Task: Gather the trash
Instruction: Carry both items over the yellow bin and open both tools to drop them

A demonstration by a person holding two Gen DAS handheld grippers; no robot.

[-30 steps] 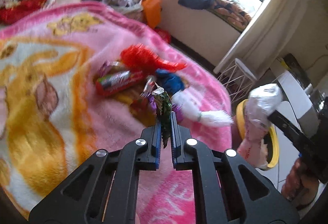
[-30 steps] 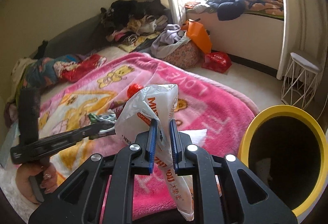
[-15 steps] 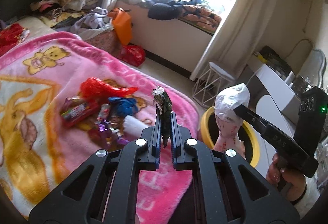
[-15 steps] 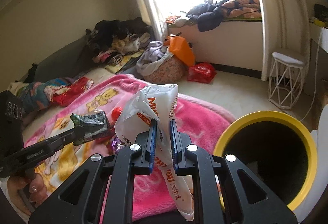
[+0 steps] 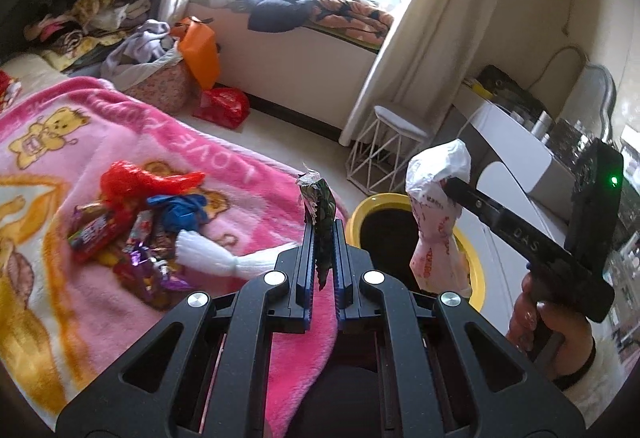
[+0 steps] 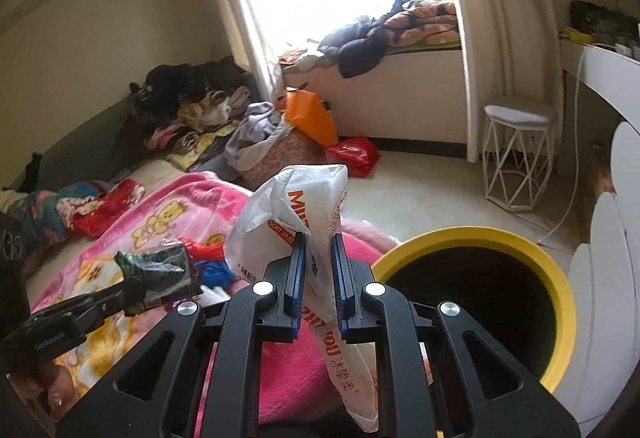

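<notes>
My left gripper [image 5: 323, 234] is shut on a dark green crumpled wrapper [image 5: 320, 205], held upright above the edge of the pink blanket [image 5: 224, 165]. My right gripper [image 6: 318, 250] is shut on a white plastic bag with orange print [image 6: 304, 205]; in the left wrist view the bag [image 5: 436, 213] hangs over the yellow-rimmed bin [image 5: 476, 270]. The bin [image 6: 560, 286] stands just right of the right gripper. The wrapper also shows in the right wrist view [image 6: 156, 266]. More trash lies on the blanket: a red bag [image 5: 136, 177], a blue piece [image 5: 180, 209], candy wrappers [image 5: 96, 234] and a white tuft [image 5: 208, 254].
A white wire stool [image 5: 388, 153] stands beyond the bin by the curtain [image 5: 420, 37]. A red bag [image 5: 222, 105], an orange bag [image 5: 198, 49] and a basket of clothes [image 5: 156, 81] sit on the floor. A white desk [image 5: 516, 153] is to the right.
Both grippers have swung from over the blanket toward the yellow bin, each keeping its load. The bin now looms larger in the right wrist view and the bag hangs over it.
</notes>
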